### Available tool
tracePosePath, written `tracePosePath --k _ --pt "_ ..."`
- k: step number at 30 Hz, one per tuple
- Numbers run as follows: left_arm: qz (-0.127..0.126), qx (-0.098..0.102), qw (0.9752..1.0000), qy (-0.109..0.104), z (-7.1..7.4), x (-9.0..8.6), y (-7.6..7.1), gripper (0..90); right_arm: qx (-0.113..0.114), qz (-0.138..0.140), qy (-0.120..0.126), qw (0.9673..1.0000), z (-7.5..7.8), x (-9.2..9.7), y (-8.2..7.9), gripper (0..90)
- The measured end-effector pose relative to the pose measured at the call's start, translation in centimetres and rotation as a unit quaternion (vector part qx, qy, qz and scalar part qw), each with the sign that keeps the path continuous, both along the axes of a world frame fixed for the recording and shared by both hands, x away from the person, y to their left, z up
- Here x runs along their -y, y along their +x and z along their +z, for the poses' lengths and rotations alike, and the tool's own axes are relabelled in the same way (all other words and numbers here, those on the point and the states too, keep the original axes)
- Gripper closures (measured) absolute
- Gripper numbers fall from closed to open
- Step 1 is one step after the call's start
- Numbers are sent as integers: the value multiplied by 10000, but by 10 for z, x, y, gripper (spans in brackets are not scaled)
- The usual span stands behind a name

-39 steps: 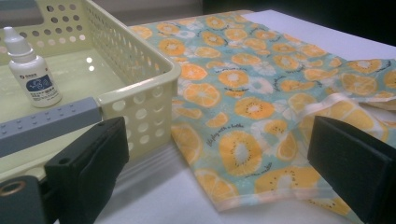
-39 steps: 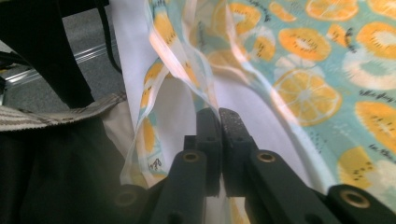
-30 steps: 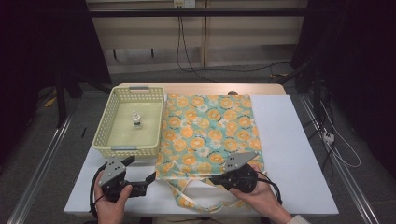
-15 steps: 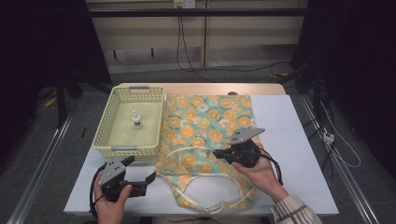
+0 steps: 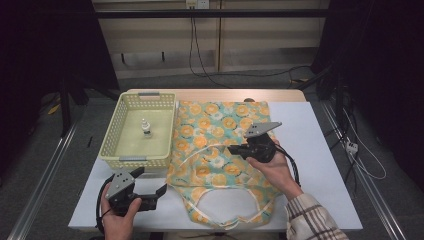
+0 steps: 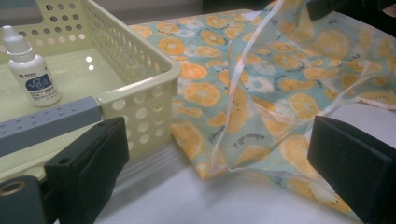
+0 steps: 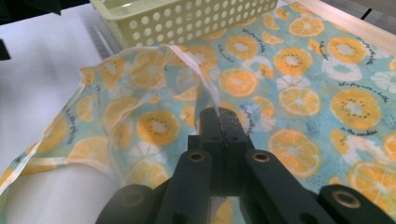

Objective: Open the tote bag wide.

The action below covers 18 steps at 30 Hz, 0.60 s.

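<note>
A teal cloth bag printed with orange slices lies flat on the white table, with white straps trailing toward the front edge. My right gripper is over the bag's middle, shut on the white-trimmed hem of its top layer, which it holds lifted off the layer beneath. My left gripper rests near the front left of the table with its jaws wide open and nothing between them; they face the bag's near left corner and the basket's corner.
A pale yellow perforated basket stands left of the bag, touching its edge, with a small white dropper bottle upright inside. Bare white table lies right of the bag. Cables trail from both grippers.
My right gripper has moved away from the front edge toward the bag's middle and slightly up, dragging the top layer's hem with it. The left gripper has stayed put.
</note>
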<state>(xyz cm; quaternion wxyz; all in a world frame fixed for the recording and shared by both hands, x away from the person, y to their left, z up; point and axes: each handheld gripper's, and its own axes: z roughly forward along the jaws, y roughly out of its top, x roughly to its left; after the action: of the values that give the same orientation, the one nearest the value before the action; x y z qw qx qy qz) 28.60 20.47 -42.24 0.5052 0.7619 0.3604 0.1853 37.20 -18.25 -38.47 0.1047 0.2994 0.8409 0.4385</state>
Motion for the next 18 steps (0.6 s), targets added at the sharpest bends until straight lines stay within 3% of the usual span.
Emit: tracePosePath --k 18 --pt "7 -5 10000 -26 0 0 0 50 -14 -383 46 9993 -2 -1 45 900"
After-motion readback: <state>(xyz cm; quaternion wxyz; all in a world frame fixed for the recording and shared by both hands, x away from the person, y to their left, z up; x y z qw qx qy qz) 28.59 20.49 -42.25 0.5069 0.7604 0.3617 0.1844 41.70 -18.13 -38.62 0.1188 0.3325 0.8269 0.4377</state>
